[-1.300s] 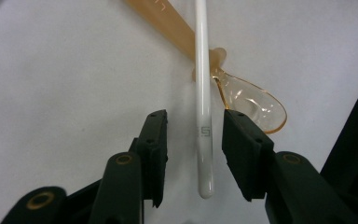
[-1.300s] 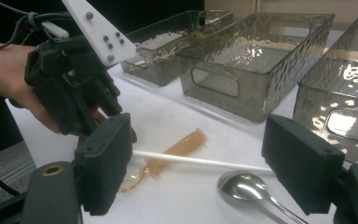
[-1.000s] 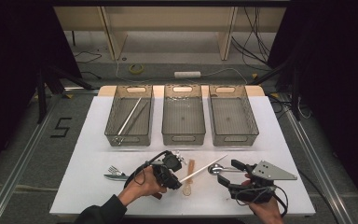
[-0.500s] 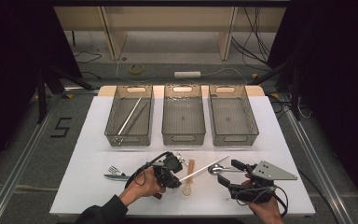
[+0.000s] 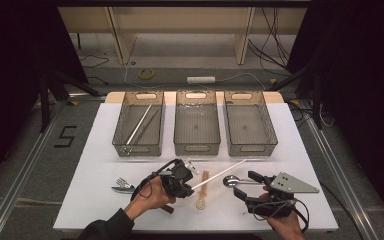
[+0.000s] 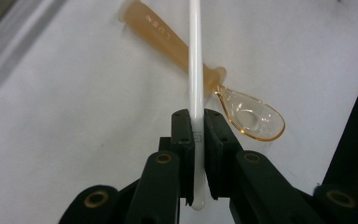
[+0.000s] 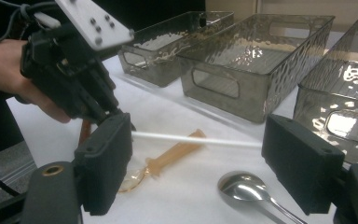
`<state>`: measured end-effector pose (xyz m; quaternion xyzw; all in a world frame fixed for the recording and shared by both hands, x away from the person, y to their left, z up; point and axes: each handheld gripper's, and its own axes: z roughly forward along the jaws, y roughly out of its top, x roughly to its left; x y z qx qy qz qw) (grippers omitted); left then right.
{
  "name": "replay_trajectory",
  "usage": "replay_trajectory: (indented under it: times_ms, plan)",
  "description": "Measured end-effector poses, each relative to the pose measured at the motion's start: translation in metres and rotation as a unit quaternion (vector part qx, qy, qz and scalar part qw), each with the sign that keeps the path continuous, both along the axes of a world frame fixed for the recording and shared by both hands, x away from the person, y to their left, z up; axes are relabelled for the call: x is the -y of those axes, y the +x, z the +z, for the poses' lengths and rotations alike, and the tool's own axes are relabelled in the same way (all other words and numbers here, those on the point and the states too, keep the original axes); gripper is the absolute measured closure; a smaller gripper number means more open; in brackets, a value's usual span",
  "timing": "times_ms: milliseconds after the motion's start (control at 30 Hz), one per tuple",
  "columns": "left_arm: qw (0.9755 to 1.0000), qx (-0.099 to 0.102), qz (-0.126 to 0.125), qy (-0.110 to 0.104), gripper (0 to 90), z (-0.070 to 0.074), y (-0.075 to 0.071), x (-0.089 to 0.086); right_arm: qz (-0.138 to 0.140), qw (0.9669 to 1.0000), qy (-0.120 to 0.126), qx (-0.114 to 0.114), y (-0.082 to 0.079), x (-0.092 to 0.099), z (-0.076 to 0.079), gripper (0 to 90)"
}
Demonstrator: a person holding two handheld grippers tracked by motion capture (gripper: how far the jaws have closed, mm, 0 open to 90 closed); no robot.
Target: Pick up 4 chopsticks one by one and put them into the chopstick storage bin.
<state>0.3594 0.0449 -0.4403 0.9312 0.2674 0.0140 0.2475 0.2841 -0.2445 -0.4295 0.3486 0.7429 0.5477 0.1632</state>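
The long thin white chopstick point(image 6: 195, 70) is pinched near one end between the closed jaws of the left gripper point(image 5: 186, 186), which have just been closing on it. From there the stick slants up and to the right over the white table point(image 5: 95, 165), its far tip reaching toward the front of the bins. In the left gripper view it crosses directly over the translucent amber plastic spoon point(image 6: 242, 112), which lies flat on the table beneath it with its bowl just beside the jaws.

Just right of the amber spoon lies a shiny metal spoon point(image 5: 230, 181), its bowl near the middle of the stick's span. The right gripper point(image 5: 254, 186) hovers over that spoon's handle, its jaws standing wide apart with nothing between them.

To the left of the left hand point(image 5: 152, 197), a metal fork point(image 5: 122, 186) rests on the table.

Beyond all this, three smoky transparent plastic bins stand in a row: the left bin point(image 5: 139, 145) holds thin pale sticks, the middle bin point(image 5: 196, 147) and right bin point(image 5: 250, 147) look bare inside.
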Motion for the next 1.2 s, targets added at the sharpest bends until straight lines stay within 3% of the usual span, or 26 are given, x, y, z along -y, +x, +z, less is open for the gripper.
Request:
replay_trajectory:
  times_ms: [167,500,667,833,1200]
  plan:
    - [0.9998,0.012,0.006,-0.014,82.9,0.008,0.001,-0.006,0.000,1.0000,0.000,0.001,0.000,0.000,0.000,25.3]
    - [0.9990,0.018,0.014,-0.039,83.0,0.024,0.002,-0.018,0.000,1.0000,0.000,0.000,0.000,0.000,0.000,25.3]
    - [0.9981,0.034,0.022,-0.046,83.0,0.033,0.003,-0.024,0.000,1.0000,0.000,0.000,0.000,0.000,0.000,25.4]
    - [0.9956,0.046,0.049,-0.065,83.0,0.041,0.009,-0.037,0.000,1.0000,0.000,0.000,0.000,0.000,0.000,25.3]
    - [0.9885,0.069,0.106,-0.083,83.0,0.052,0.027,-0.072,0.000,1.0000,0.000,0.000,0.000,0.000,0.000,25.3]
